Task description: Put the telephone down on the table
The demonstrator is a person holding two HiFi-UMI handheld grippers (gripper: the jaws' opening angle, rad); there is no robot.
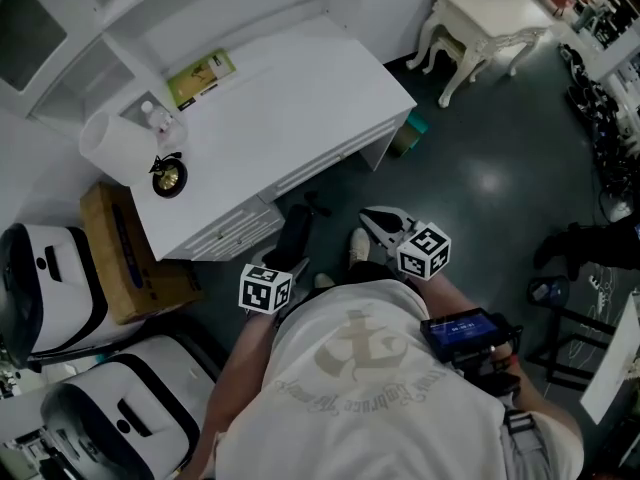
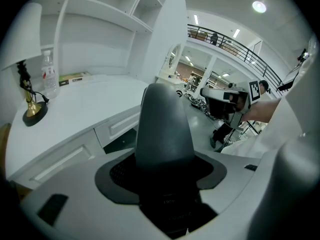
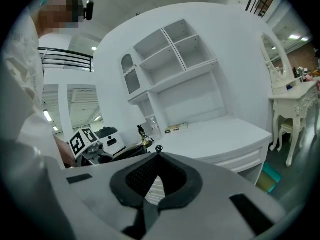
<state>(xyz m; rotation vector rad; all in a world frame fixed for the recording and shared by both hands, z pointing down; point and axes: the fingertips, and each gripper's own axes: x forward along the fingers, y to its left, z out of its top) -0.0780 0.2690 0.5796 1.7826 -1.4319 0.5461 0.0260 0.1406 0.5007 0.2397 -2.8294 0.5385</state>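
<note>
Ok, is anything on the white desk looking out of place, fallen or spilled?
Nothing stands out. The desk holds a lamp, an upright bottle and a flat booklet; none is tipped or spilled. The dark telephone is not on it: the left gripper holds it in the air.

On the desk (image 1: 290, 108) — lamp (image 1: 135, 158), bottle (image 1: 160, 121), book (image 1: 201, 77); box (image 1: 125, 258) beside its left end.

- The telephone (image 2: 164, 129) has its lower end lost in shadow inside the left hand-held gripper (image 2: 165, 179).
- The cardboard box (image 1: 120, 268) is partly hidden by the table (image 1: 300, 98) edge.
- The book (image 1: 201, 77) has print too small to read.
- The picture's top edge cuts off the dressing table (image 1: 490, 18).
</note>
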